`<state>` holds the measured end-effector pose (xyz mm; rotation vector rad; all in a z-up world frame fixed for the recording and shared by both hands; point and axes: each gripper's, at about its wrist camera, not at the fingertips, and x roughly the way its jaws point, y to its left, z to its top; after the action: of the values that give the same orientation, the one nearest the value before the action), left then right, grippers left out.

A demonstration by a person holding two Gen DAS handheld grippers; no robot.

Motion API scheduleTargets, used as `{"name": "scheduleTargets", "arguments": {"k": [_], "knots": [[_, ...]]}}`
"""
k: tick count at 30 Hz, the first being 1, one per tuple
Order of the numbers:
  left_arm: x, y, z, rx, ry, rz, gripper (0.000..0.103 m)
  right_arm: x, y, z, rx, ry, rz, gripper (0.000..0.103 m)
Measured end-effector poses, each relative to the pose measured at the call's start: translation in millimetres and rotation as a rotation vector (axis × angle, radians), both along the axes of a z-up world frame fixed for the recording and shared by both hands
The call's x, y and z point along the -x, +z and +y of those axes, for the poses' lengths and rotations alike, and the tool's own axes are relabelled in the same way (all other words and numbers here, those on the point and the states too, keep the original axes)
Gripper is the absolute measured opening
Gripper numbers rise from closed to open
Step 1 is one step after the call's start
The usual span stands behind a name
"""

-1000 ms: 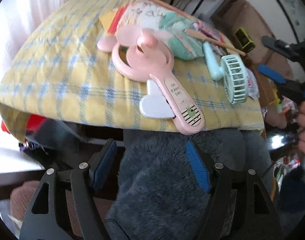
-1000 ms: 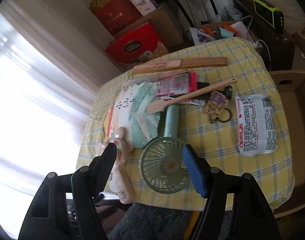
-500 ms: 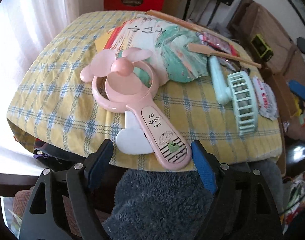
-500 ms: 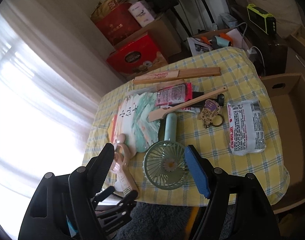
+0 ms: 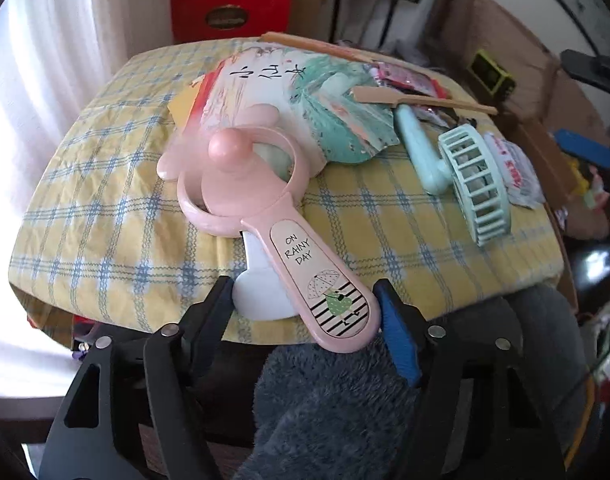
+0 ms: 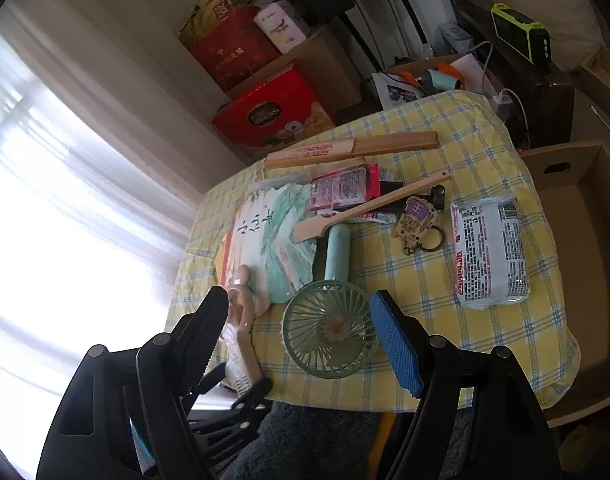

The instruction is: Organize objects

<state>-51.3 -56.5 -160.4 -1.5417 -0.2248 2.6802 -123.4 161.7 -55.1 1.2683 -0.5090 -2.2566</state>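
Note:
A pink hand fan (image 5: pixel 241 184) marked "ON RAINY DAY" lies on the yellow checked tablecloth (image 5: pixel 105 220), its handle sticking out over the near edge. My left gripper (image 5: pixel 303 292) has that handle end and a white heart-shaped piece (image 5: pixel 261 292) between its closing jaws; the pads do not clearly press. In the right wrist view my right gripper (image 6: pixel 299 300) hovers open above the round head of a mint-green fan (image 6: pixel 329 332), nothing held. The pink fan (image 6: pixel 241 312) shows beside its left finger.
A painted paper fan (image 6: pixel 273 240), a wooden spatula (image 6: pixel 369 208), a pink packet (image 6: pixel 341 190), a keychain (image 6: pixel 417 220), a noodle packet (image 6: pixel 489 252) and a folded wooden fan (image 6: pixel 353 148) crowd the table. An open cardboard box (image 6: pixel 577 200) stands right; red boxes (image 6: pixel 273 116) behind.
My left gripper has come forward and up to the table edge, so the pink fan's handle now sits between its fingers. The right gripper has barely shifted.

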Motion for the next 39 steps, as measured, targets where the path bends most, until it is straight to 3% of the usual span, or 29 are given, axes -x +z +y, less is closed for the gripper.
{"name": "scheduleTargets", "arguments": {"k": [3,8,15,18,20,23,26,30,35,37,39], "knots": [[1,3,-3,0.002,-0.053,0.001,0.059,0,0,-2,-0.006,0.013,-0.008,0.077],[-3,4,-1,0.069,-0.192,0.007,0.048,6,-3,-28,-0.05,0.081,-0.028,0.077],[-11,15,-12,0.091,-0.258,0.089,0.047,15,-12,-50,-0.091,0.104,-0.047,0.077],[-19,27,-8,0.148,-0.324,0.162,0.047,20,-17,-52,-0.089,0.115,-0.066,0.077],[-18,26,-5,0.168,-0.357,0.15,0.047,26,-21,-53,-0.078,0.118,-0.086,0.077],[-16,16,-9,0.148,-0.369,0.105,0.047,40,-27,-61,-0.082,0.134,-0.129,0.078],[-17,8,-17,0.108,-0.36,0.083,0.047,54,-35,-83,-0.197,0.198,-0.148,0.079],[-21,7,-31,0.073,-0.356,0.081,0.047,66,-42,-118,-0.341,0.295,-0.106,0.079],[-24,7,-49,0.018,-0.363,0.102,0.047,81,-48,-147,-0.329,0.384,-0.092,0.077],[-25,5,-55,0.002,-0.358,0.102,0.047,82,-52,-155,-0.262,0.425,-0.115,0.074],[-26,4,-59,-0.009,-0.353,0.106,0.047,83,-65,-163,-0.155,0.48,-0.207,0.073]]}}
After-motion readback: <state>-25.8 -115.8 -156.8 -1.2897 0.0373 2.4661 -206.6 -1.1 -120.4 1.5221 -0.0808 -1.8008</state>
